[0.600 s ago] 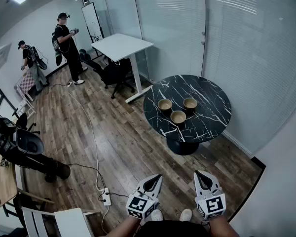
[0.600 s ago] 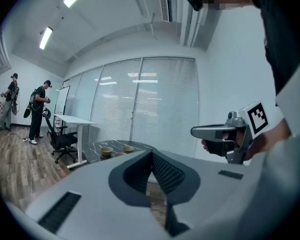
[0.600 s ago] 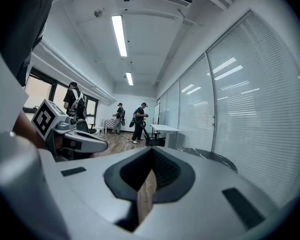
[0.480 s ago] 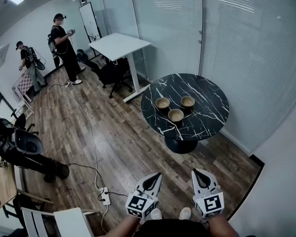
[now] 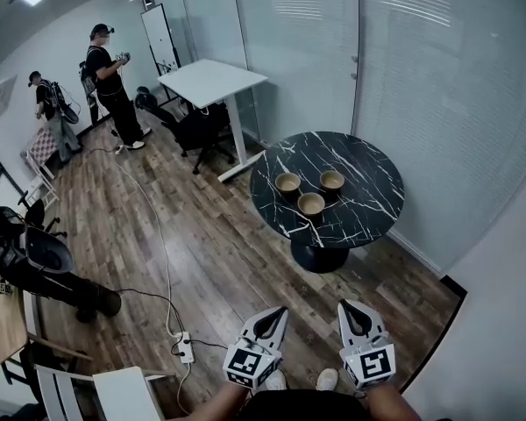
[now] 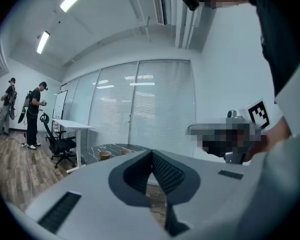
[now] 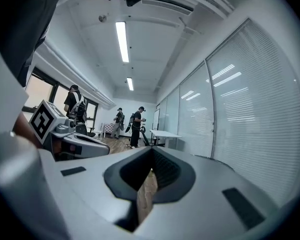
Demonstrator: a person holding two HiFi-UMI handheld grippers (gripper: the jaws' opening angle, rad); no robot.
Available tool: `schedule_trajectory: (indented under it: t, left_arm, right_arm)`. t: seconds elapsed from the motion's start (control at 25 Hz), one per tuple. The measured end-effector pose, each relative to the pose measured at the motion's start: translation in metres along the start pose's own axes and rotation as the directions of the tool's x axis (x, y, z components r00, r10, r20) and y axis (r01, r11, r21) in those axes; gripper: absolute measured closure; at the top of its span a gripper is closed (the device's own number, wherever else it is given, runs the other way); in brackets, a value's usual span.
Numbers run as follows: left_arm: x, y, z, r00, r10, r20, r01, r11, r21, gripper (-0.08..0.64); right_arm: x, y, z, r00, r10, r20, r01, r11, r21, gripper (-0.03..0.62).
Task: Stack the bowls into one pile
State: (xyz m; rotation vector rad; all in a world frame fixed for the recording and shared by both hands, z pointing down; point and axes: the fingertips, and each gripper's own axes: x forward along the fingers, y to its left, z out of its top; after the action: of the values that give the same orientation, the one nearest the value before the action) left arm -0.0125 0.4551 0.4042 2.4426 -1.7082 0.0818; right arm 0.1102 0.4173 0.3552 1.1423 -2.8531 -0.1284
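Note:
Three tan bowls stand apart on a round black marble table [image 5: 368, 209]: one at the left [image 5: 287, 181], one at the right [image 5: 332, 180], one nearer me [image 5: 311, 203]. My left gripper [image 5: 276, 317] and right gripper [image 5: 351, 309] hang side by side low in the head view, over the wood floor and well short of the table. In the left gripper view the left gripper [image 6: 151, 154] has its jaws together with nothing between them; two bowls [image 6: 105, 155] show small in the distance. The right gripper [image 7: 151, 152] also has its tips meeting, holding nothing.
A white desk [image 5: 212, 81] with a black office chair [image 5: 202, 130] stands beyond the table. Two people [image 5: 107, 68] stand at the far left. A cable and power strip [image 5: 186, 349] lie on the floor by my feet. Glass walls with blinds [image 5: 421, 86] run behind the table.
The table and bowls have slid slightly left and up in the head view. The person in dark clothes at the far left has stepped a little left. Both grippers stay shut, side by side.

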Motion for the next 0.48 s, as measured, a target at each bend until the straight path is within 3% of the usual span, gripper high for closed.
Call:
schedule_trajectory:
  t: [0.48]
  left_arm:
    - [-0.022, 0.036, 0.010, 0.999, -0.034, 0.030, 0.033, 0.998, 0.046, 0.549]
  right_arm:
    - [0.021, 0.023, 0.003, 0.998, -0.068, 0.014, 0.067, 0.997, 0.030, 0.583]
